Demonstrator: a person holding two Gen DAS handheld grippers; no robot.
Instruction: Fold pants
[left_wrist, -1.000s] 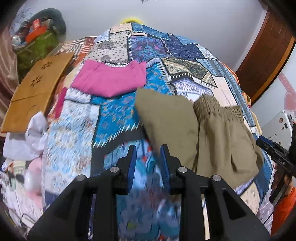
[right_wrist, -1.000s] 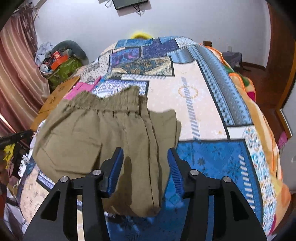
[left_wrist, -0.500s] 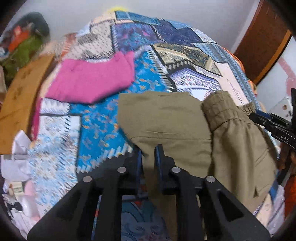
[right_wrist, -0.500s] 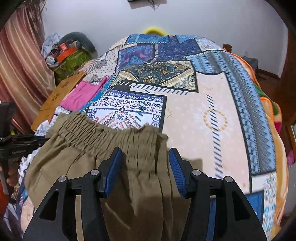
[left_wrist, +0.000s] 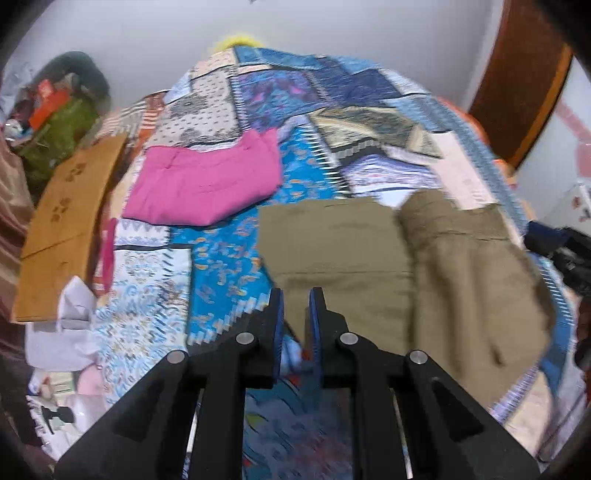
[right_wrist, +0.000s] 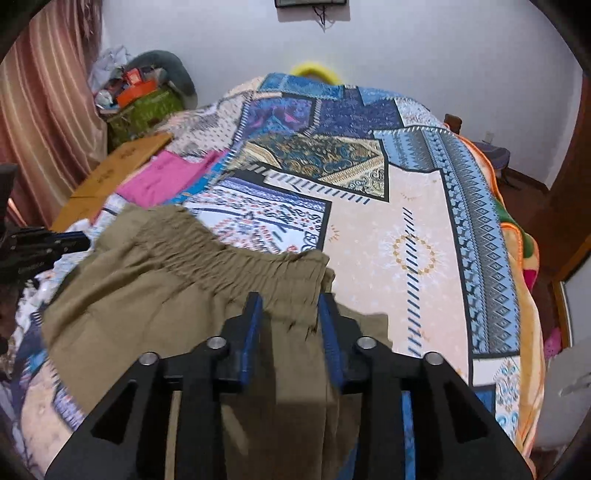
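Observation:
Olive pants (left_wrist: 369, 251) lie folded on the patchwork bedspread (left_wrist: 229, 258). In the left wrist view my left gripper (left_wrist: 295, 295) is shut on the pants' near left edge, with the fabric pinched in the narrow gap. In the right wrist view the gathered waistband (right_wrist: 236, 266) runs across the pants (right_wrist: 166, 280). My right gripper (right_wrist: 290, 299) hangs over the waistband's right end. Its jaws are closing, with fabric between them but a wide gap remaining. Each gripper shows at the edge of the other's view: the right gripper (left_wrist: 565, 251) and the left gripper (right_wrist: 37, 247).
A folded pink garment (left_wrist: 207, 184) lies on the bed beyond the pants. A brown cardboard sheet (left_wrist: 62, 221) leans along the bed's left side, with white crumpled items (left_wrist: 70, 317) below it. A cluttered green bag (right_wrist: 147, 107) stands by the wall. A wooden door (left_wrist: 517, 85) is at right.
The left jaws narrowed and closed on the pants' left edge. The right gripper moved up from the legs to the waistband, its jaws narrowing.

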